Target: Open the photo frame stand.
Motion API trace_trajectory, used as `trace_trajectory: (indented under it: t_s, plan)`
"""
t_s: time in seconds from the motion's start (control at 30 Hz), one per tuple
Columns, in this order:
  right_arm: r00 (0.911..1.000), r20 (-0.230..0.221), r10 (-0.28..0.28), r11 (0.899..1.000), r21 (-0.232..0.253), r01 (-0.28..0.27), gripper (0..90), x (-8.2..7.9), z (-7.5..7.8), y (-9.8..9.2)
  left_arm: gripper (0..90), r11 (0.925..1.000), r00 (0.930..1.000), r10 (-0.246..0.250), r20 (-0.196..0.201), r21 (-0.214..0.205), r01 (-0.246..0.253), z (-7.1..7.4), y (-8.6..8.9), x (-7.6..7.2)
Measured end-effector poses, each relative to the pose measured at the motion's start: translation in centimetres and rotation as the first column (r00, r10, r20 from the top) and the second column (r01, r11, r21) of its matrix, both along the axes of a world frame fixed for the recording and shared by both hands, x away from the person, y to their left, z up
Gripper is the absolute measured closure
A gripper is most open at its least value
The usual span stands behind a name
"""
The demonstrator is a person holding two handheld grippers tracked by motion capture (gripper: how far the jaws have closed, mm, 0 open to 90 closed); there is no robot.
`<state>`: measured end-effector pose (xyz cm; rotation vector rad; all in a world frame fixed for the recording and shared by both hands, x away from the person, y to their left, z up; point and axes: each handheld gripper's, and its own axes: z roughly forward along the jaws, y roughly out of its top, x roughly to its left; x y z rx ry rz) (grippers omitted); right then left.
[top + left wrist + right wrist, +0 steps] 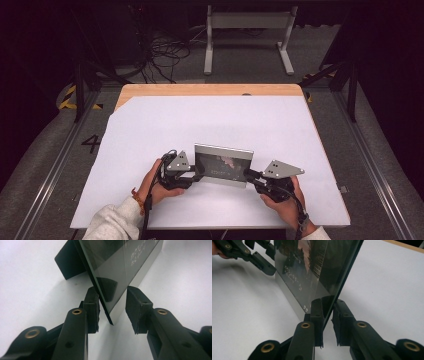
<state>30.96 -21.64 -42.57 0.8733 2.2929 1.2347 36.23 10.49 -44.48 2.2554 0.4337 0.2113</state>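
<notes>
Table (210, 90) of pale wood stands at the centre of the high view, nearly all of it covered by a large white sheet (215, 130); only a wooden strip along the far edge is bare. Grey floor surrounds it, with a tangle of dark cables (165, 55) and a white metal frame (247, 35) beyond the far edge.

Picture frame (223, 165), glass-fronted with a dark photograph and a silver border, stands upright on the sheet in the near half of the table, roughly centred between the two hands. In the left gripper view its black rear stand (71, 261) rests on the sheet behind the pane.

Left gripper (196, 176), held in the person's left hand (157, 182), meets the frame's left end. In its own view the frame's edge (105, 305) sits between the jaws: the left pad lies against or just beside the back, while the right pad stands clearly apart from the glass face. The jaws are at a middling width and do not clamp the frame.

Right gripper (248, 175), held in the right hand (282, 205), meets the frame's right end. In the right gripper view the jaws are narrow, with the frame's corner (329, 305) caught between the two pads (317, 315), both appearing to press on it. The left gripper shows at the top left of that view, at the frame's far end.

Grey three-cornered plates top both grippers, and a cable trails from each towards the person's wrists.
</notes>
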Motion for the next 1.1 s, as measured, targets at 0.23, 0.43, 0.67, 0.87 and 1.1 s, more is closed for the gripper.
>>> trace_trajectory:
  t_s: [0.23,0.43,0.67,0.87,1.1]
  plan:
    - [0.9999,0.009,0.012,1.0,-0.001,-0.012,77.9,0.3,-0.1,0.0,67.3,0.9997,0.9996,0.013,0.027,0.02,-0.014,0.0,0.1,-0.7]
    - [0.9996,-0.029,0.0,1.0,-0.005,0.0,74.1,0.4,-0.8,-0.4,67.9,0.9997,0.9993,0.024,0.027,0.009,-0.024,-0.2,0.0,-0.8]
    - [0.9988,-0.047,0.01,1.0,-0.02,-0.011,78.0,0.6,-1.2,-0.1,71.2,0.9998,0.9998,0.011,0.018,0.016,-0.012,-0.6,-0.1,-0.8]
    - [0.9992,-0.039,-0.004,1.0,-0.016,0.004,77.2,1.1,-1.3,-0.2,72.8,0.9995,0.9998,-0.002,0.02,0.031,0.001,-0.7,-0.3,-1.0]
    - [0.9994,-0.034,-0.012,1.0,-0.018,0.012,76.1,1.4,-1.3,-0.1,72.5,0.9995,0.9997,0.015,0.018,0.028,-0.016,-0.9,-0.5,-1.2]
